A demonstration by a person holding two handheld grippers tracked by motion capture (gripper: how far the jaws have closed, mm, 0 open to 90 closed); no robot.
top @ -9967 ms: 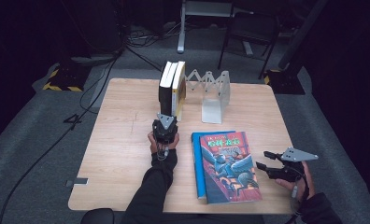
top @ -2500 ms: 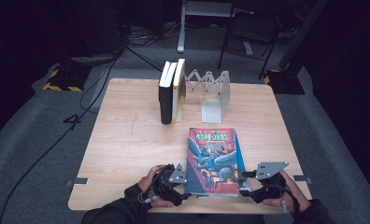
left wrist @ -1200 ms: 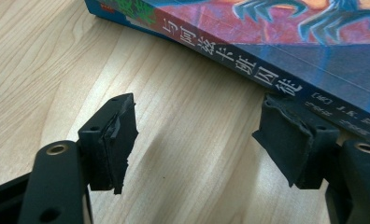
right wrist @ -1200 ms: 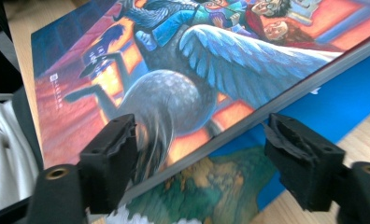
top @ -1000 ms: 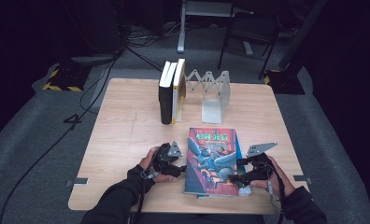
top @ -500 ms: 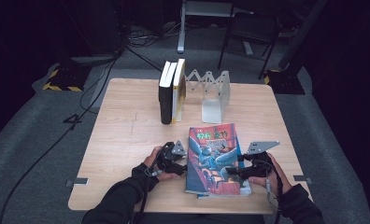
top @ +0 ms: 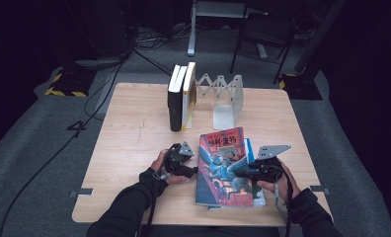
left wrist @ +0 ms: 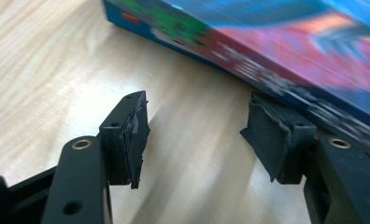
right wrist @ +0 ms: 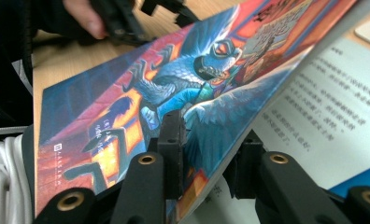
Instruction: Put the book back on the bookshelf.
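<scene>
A book with a colourful illustrated cover [top: 228,168] lies near the table's front edge. My right gripper [top: 240,174] comes at it from the right. Its jaws have just been closing and now pinch the front cover [right wrist: 127,107], one pad above and one below, lifting that edge off the printed page [right wrist: 309,102]. My left gripper [top: 193,170] rests on the table against the book's spine side. Its jaws [left wrist: 197,135] have just been opening and stand open with bare wood between them. One pad sits close under the book's edge [left wrist: 276,51].
Two upright books [top: 181,101] stand at the back of the wooden table [top: 134,133], next to a white folding book rack [top: 225,98]. Bare wood lies left of the book. Cables and a chair are on the floor beyond.
The right gripper's jaws have closed onto the front cover, whose right edge now stands raised. The left gripper has shifted slightly toward the book's spine.
</scene>
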